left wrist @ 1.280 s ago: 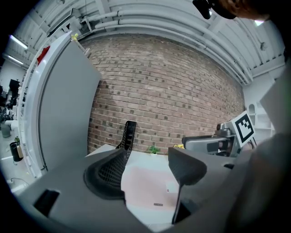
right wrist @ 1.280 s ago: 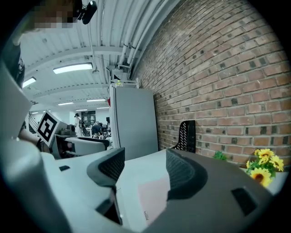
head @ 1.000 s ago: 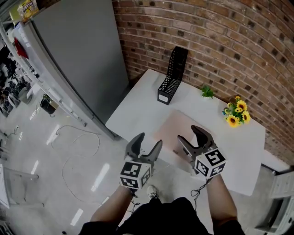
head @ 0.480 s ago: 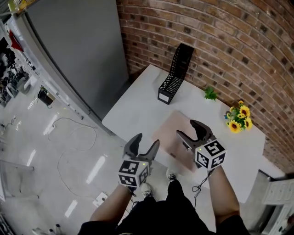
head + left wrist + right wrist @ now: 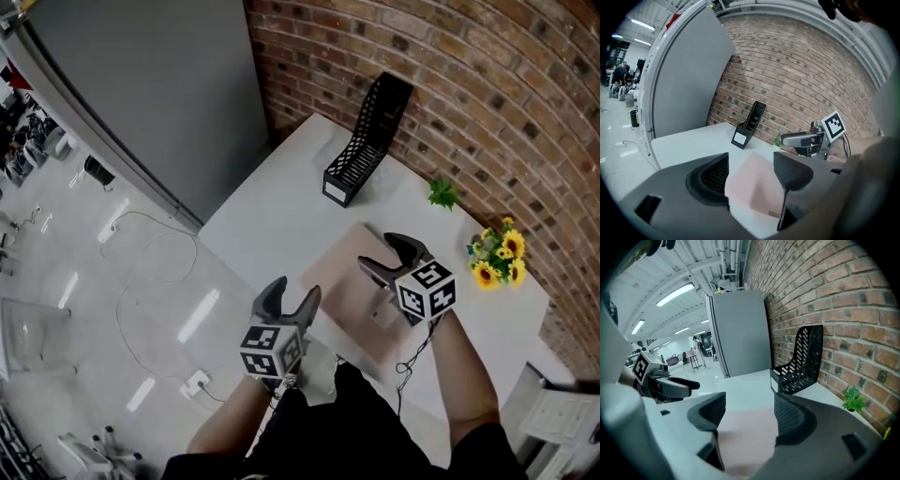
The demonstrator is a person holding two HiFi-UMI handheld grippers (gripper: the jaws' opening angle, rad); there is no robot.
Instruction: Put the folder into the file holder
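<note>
A: Where was the folder point(image 5: 349, 292)?
B: Flat on the table point(image 5: 272, 211), at its near edge, well apart from the holder point(image 5: 368, 141) standing by the wall point(image 5: 487, 112), so nothing was filed yet
A: And the grippers?
B: The right gripper point(image 5: 382, 255) hung over the folder, jaws wide and just then opening further, nothing pinched; the pink sheet only showed through the gap. The left gripper point(image 5: 293, 291) sat near the folder's corner, jaws spread, empty too
A: Why two?
B: Probably one to lift the thin edge, the other to steady it
</note>
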